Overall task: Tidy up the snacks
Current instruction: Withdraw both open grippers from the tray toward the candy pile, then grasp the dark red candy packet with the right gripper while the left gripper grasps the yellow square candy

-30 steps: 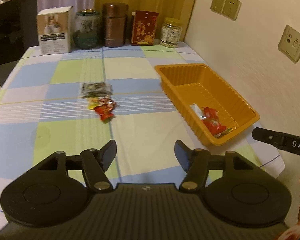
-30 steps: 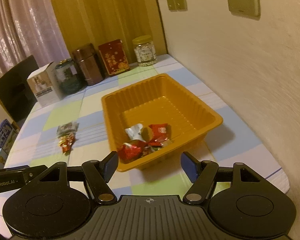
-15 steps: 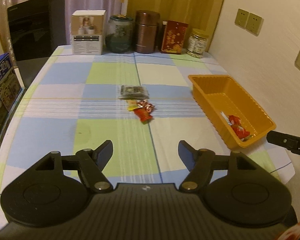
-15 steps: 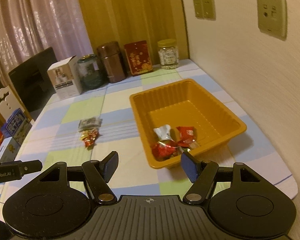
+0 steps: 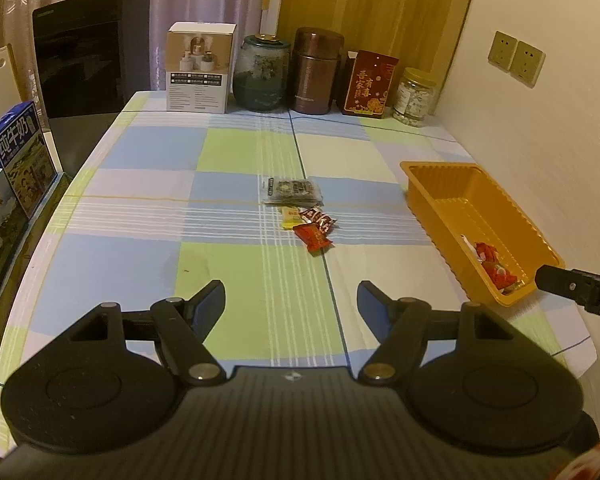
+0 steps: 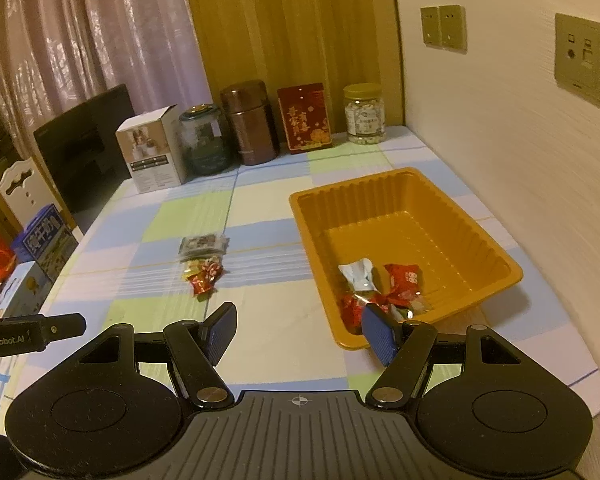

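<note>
**Both tools empty above the checked table, snacks split between cloth and tray**

The left tool (image 5: 291, 304) hangs over the near part of the table (image 5: 140, 152) with its jaws spread wide and nothing between them. The right tool (image 6: 298, 330) is likewise spread wide and empty, its right pad in front of the near corner of the orange tray (image 6: 500, 256).

The left wrist view looks straight down the table. A small cluster of loose snacks lies in the middle of the cloth: a dark flat packet (image 5: 294, 191), a yellow sweet (image 5: 291, 218) just beside it, a red-and-white wrapper (image 5: 320, 220) and a red sweet (image 5: 313, 238) nearest the camera. The tray sits well apart at the right edge, near the wall, seen here side-on, so only a few red wrappers (image 5: 496, 264) show inside it. The tip of the right tool pokes in at the right border.

The right wrist view looks into the tray from above its near corner and shows the contents better: a silvery-white wrapper (image 6: 358, 276), a red packet (image 6: 406, 280) and more red wrappers bunched at the near end; the far part of the tray is bare. The loose cluster appears smaller, left of the tray. The left tool's tip enters at the left border.

Along the far edge stand a white box (image 5: 201, 68), a dark glass jar (image 5: 262, 74), a brown canister (image 5: 316, 72), a red tin (image 5: 368, 84) and a clear jar (image 5: 414, 96).
</note>
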Tool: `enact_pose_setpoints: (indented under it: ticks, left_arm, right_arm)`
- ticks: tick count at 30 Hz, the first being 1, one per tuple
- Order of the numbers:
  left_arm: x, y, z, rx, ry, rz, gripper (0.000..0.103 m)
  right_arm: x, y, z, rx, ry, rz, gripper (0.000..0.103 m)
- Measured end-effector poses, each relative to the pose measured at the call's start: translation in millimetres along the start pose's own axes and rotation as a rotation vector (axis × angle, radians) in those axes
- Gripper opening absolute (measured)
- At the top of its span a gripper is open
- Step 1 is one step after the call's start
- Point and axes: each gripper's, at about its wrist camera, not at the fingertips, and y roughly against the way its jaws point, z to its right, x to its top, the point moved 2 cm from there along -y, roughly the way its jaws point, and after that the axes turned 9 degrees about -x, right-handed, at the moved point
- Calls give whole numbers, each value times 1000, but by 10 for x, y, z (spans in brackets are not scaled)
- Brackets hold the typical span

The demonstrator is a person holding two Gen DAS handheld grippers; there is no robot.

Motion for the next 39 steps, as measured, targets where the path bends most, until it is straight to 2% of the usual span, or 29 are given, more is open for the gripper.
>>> enact_pose_setpoints:
  ticks: [15,21,31,39]
  left_arm:
    - [109,-288,-286,13,16,-14,70]
    - [180,-566,-473,17,26,-30,70]
    - [262,-1078,-768,28,11,-54,70]
    - [292,-1419,-948,32,-44,-53,70]
  right_arm:
    - [9,-377,-345,39,77,-25,69]
    - [26,-690,-574,63,133,-31,69]
    - [26,-1445,-918,110,179,-43,68]
    - [-20,-1946,-1217,150,248,-45,44]
